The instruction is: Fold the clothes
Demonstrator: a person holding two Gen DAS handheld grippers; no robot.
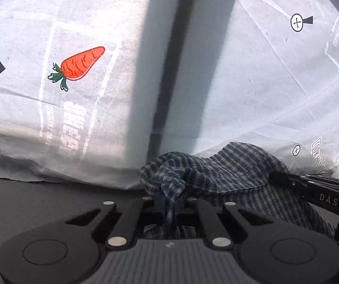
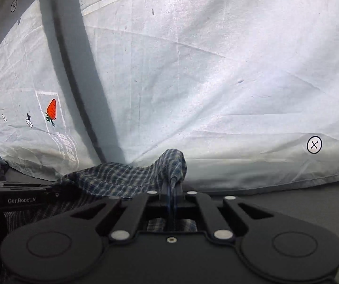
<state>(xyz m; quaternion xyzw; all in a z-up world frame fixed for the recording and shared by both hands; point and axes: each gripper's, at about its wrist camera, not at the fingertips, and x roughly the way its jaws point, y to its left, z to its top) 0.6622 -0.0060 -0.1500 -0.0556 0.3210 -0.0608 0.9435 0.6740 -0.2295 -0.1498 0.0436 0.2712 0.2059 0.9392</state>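
The left tool is pinching a bunched fold of a blue plaid garment between its closed fingers. The right tool is doing the same, clamping another gathered edge of the plaid garment, which is peaking up above its tips. In the left wrist view the right tool is reaching in at the garment's far side, so the cloth is spanning between the two. The garment is lying at the near edge of a pale printed sheet, partly on the dark desk. Beyond the garment, a carrot picture is showing on the sheet. The fabric looks thin, light and limp, sagging and crumpling wherever it is unsupported. Holding it at corners or along a hem, well spread, would likely be keeping it flat for folding.
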